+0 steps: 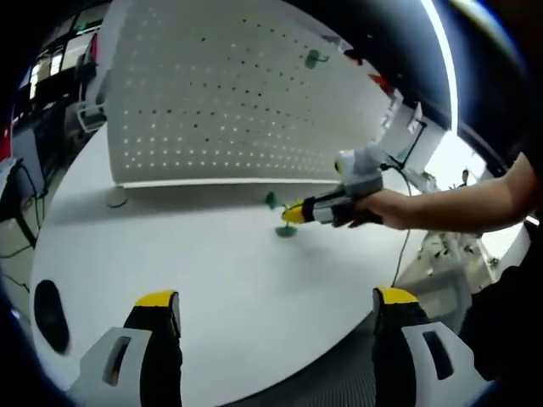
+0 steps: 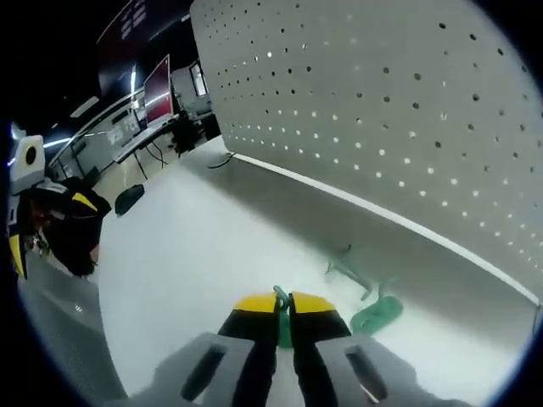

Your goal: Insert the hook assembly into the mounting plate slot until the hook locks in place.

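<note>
A white pegboard mounting plate (image 1: 221, 93) (image 2: 382, 110) stands upright on the white table, with one green hook (image 1: 316, 58) hanging high on it. My right gripper (image 2: 283, 305) is shut on a green hook part (image 2: 281, 294) just above the table in front of the plate. In the left gripper view a hand holds that right gripper (image 1: 291, 214) at centre right. Two more green pieces lie near its tip: a thin hook (image 2: 349, 270) (image 1: 271, 201) and a flat base (image 2: 377, 315) (image 1: 286, 231). My left gripper (image 1: 276, 301) is open and holds nothing, low over the table's near edge.
A black oval object (image 1: 49, 314) (image 2: 129, 199) lies on the table's left side. The plate's round foot (image 1: 117, 199) rests at its left corner. Desks and screens stand beyond the table. The left gripper (image 2: 25, 212) shows at the left of the right gripper view.
</note>
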{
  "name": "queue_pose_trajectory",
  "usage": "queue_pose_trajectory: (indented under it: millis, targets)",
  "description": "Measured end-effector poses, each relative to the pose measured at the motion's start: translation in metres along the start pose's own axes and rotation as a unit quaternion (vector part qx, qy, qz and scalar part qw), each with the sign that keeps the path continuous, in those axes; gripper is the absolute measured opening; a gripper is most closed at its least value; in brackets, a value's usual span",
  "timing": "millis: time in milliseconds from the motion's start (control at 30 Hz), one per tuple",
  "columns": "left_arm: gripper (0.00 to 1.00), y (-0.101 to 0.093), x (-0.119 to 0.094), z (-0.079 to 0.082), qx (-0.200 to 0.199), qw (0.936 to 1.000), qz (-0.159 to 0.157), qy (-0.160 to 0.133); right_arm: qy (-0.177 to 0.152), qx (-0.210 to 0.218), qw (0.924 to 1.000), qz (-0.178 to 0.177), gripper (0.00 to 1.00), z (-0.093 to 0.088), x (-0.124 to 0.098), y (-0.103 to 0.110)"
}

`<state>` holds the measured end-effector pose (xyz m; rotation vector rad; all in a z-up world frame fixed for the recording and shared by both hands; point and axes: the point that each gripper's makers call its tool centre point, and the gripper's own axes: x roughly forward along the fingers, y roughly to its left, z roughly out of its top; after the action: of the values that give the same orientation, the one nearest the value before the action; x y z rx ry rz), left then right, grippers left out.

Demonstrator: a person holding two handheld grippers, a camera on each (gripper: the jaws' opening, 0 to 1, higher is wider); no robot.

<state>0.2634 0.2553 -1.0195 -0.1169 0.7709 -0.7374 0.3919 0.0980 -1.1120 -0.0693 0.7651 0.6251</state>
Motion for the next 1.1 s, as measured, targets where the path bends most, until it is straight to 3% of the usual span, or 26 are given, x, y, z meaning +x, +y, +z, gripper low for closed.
queue_pose_trajectory:
  millis: [233, 533, 667, 833, 1100]
  targets:
    - [0.95, -0.001, -0.002, 0.000, 0.002, 1.0000, 0.002, -0.001, 0.000, 0.029, 0.9996, 0.003, 0.00, 0.000, -0.003, 0.001]
    - [0.95, -0.006, -0.005, 0.007, 0.013, 0.9999, 0.002, -0.009, -0.033, 0.055, 0.9976, -0.023, 0.00, 0.014, -0.015, 0.001]
    - [0.96, -0.008, -0.007, 0.014, 0.020, 0.9997, 0.002, -0.017, -0.067, 0.089, 0.9932, -0.032, 0.00, 0.030, -0.025, 0.002]
    - [0.95, -0.009, -0.007, 0.018, 0.029, 0.9994, 0.000, -0.018, -0.102, 0.090, 0.9899, -0.041, 0.00, 0.050, -0.043, 0.009]
    - [0.96, -0.006, 0.000, 0.046, 0.039, 0.9986, 0.010, -0.033, -0.174, 0.138, 0.9745, -0.033, 0.00, 0.082, -0.079, 0.028]
